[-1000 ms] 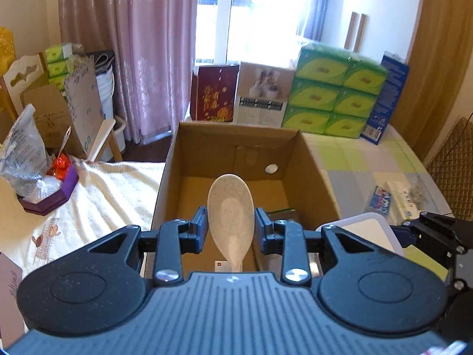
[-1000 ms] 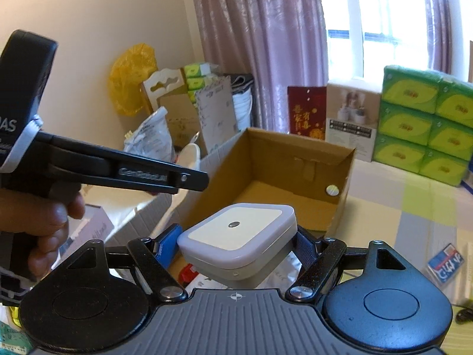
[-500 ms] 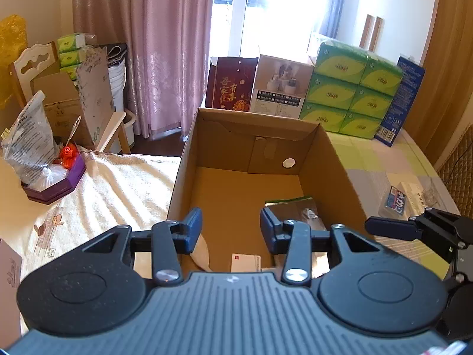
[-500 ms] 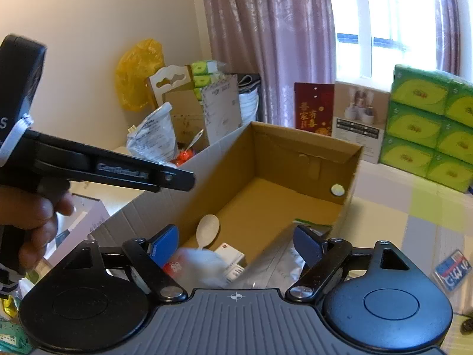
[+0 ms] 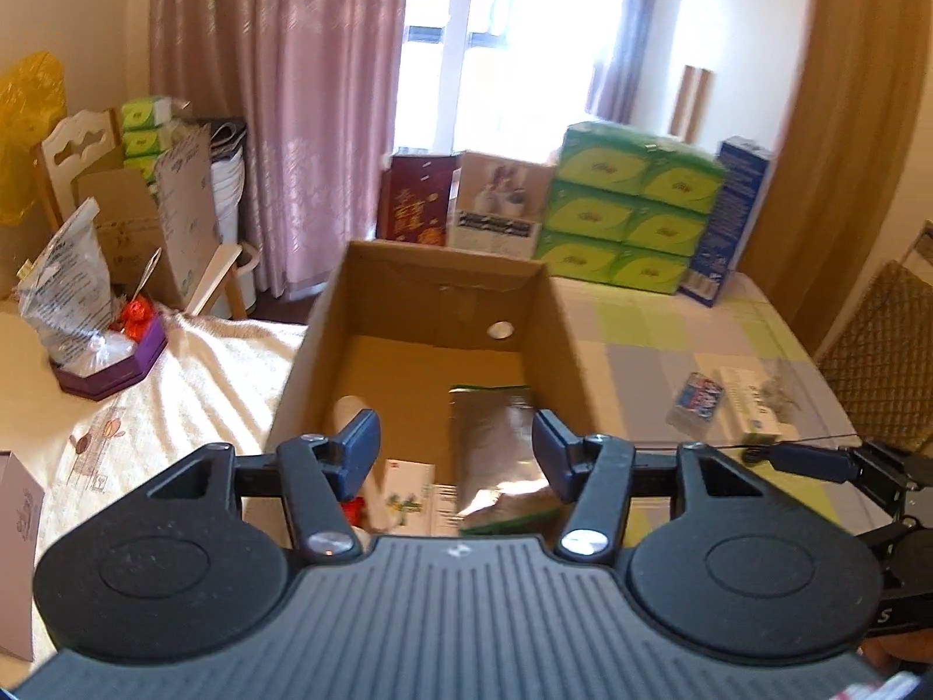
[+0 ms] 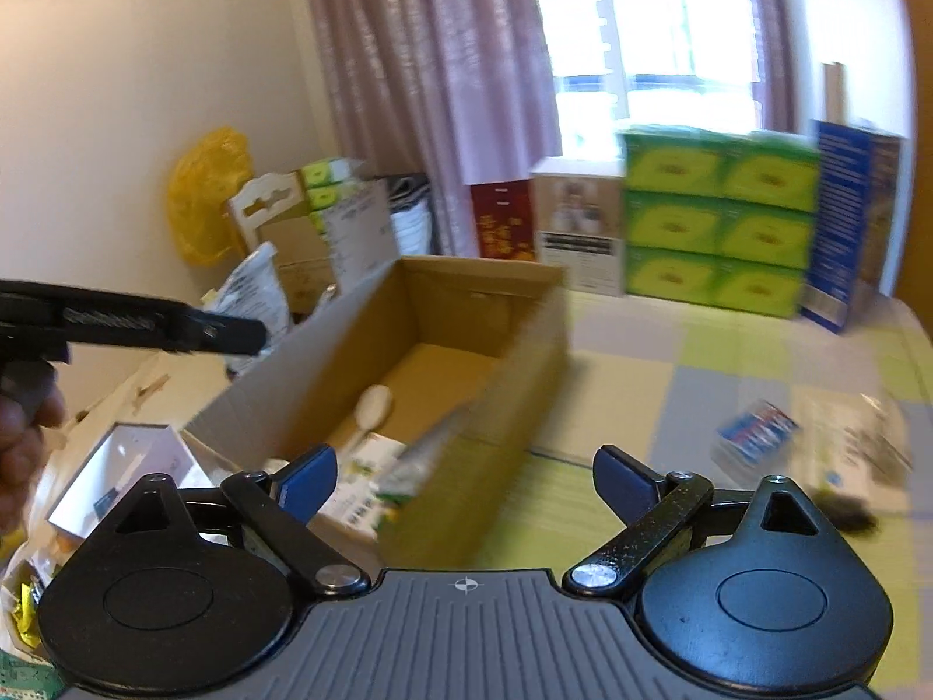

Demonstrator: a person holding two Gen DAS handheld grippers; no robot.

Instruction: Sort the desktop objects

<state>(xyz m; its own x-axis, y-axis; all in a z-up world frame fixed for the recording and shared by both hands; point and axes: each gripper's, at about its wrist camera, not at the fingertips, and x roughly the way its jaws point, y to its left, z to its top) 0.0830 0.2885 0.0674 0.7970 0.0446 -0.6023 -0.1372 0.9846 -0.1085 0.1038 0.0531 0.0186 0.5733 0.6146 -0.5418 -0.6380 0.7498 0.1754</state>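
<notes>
Left gripper (image 5: 456, 444): held above the near end of the cardboard box; its jaws are spread wide and nothing is held between them.
Right gripper (image 6: 465, 477): held over the near right corner of the box; its jaws are parted widely and nothing is gripped. This view is blurred.
Cardboard box (image 5: 554, 315): open-topped, set on the table between a cream cloth and a checked cloth; a round hole is seen in its far wall.
Spoon (image 6: 371, 406): pale, lying inside the box against the left wall, bowl toward the far end.
Foil pouch (image 5: 495, 437): silver with green edges, laid flat on the box floor near the right wall.
White packet (image 5: 408, 493): a small carton with a green print, lying at the near end of the box, just beside the pouch.
Checked cloth (image 5: 641, 361): to the right of the box; a small blue packet (image 5: 697, 396) and a white box (image 5: 752, 402) are left on it, outside the cardboard box.
Cream cloth (image 5: 192, 367): to the left of the box; a purple tray (image 5: 111, 373) with a plastic bag is set on it.
Green tissue packs (image 5: 632, 210): 6 faces are seen, stacked behind the box near the window.
</notes>
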